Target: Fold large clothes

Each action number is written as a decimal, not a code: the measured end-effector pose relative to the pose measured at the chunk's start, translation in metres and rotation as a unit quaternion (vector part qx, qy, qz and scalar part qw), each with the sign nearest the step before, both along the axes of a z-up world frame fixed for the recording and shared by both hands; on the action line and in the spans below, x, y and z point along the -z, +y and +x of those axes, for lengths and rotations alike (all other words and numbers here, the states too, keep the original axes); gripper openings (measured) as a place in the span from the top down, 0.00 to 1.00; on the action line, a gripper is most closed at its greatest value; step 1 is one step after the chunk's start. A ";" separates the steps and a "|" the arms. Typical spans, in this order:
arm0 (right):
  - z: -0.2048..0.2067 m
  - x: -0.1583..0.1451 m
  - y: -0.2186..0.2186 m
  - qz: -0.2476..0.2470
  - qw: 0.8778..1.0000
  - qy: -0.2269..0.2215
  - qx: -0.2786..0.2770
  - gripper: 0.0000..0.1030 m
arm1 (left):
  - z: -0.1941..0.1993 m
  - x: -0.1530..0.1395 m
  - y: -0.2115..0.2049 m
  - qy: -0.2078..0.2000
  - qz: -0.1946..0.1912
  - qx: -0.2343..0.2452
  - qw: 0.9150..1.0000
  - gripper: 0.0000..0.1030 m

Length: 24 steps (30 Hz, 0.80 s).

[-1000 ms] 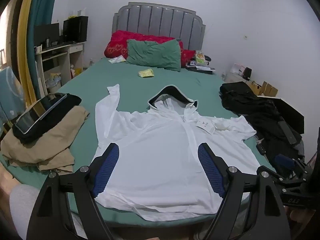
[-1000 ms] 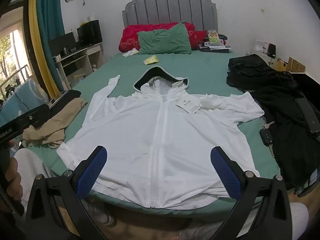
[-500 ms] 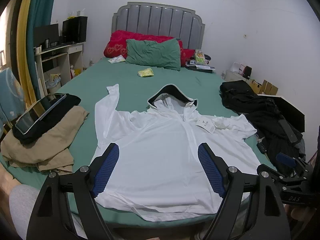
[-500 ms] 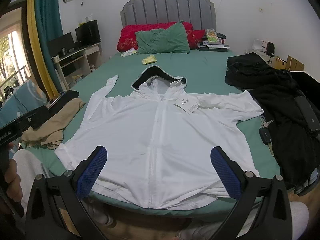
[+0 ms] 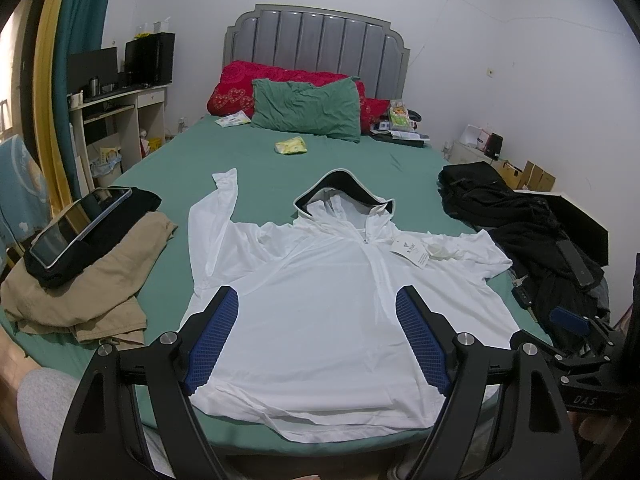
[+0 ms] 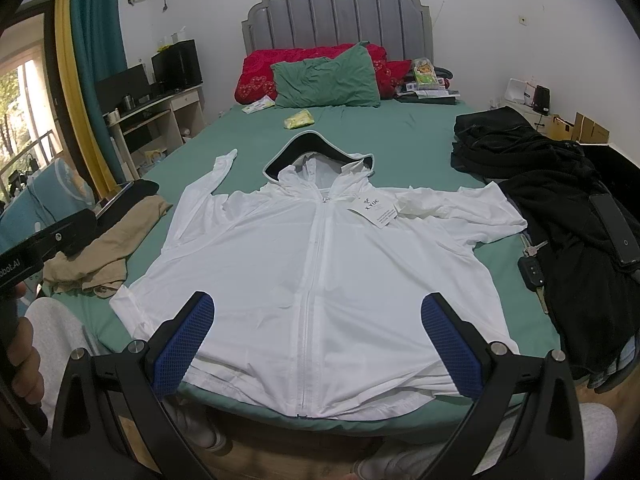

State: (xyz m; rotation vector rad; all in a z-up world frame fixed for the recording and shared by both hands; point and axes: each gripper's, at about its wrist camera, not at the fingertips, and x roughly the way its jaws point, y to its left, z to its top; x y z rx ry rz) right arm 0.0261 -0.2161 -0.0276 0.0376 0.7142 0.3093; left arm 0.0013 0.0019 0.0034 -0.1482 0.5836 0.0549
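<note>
A white zip-up hooded jacket (image 5: 340, 292) lies flat and face up on the green bed (image 5: 260, 168), hood away from me, with a paper tag near the collar. Its left sleeve points up the bed; the right sleeve is folded in. It also shows in the right wrist view (image 6: 320, 256). My left gripper (image 5: 318, 340) is open and empty, held above the jacket's hem. My right gripper (image 6: 318, 340) is open and empty, also above the hem near the bed's front edge.
A tan garment with black clothes and a tablet (image 5: 80, 256) lies at the left edge. A heap of black clothes (image 5: 532, 224) with a phone and keys (image 6: 532, 268) lies at the right. Pillows (image 5: 308, 108) and small packets sit near the headboard.
Both views have shifted only slightly; the jacket has not moved and both grippers stay open.
</note>
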 end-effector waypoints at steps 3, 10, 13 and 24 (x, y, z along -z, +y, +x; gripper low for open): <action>0.000 0.000 0.000 0.000 1.000 0.000 0.000 0.01 | 0.000 0.000 0.000 0.000 0.000 0.000 1.000 0.19; 0.000 0.000 0.000 0.001 1.000 0.001 0.000 0.01 | 0.000 -0.001 0.000 0.000 0.001 -0.001 1.000 0.19; 0.000 0.001 0.000 0.000 1.000 0.000 0.000 0.01 | 0.003 0.000 -0.002 -0.001 0.001 0.000 1.000 0.19; 0.000 0.000 0.000 -0.001 1.000 -0.001 0.000 0.01 | 0.002 0.000 -0.002 -0.002 0.002 0.000 1.000 0.19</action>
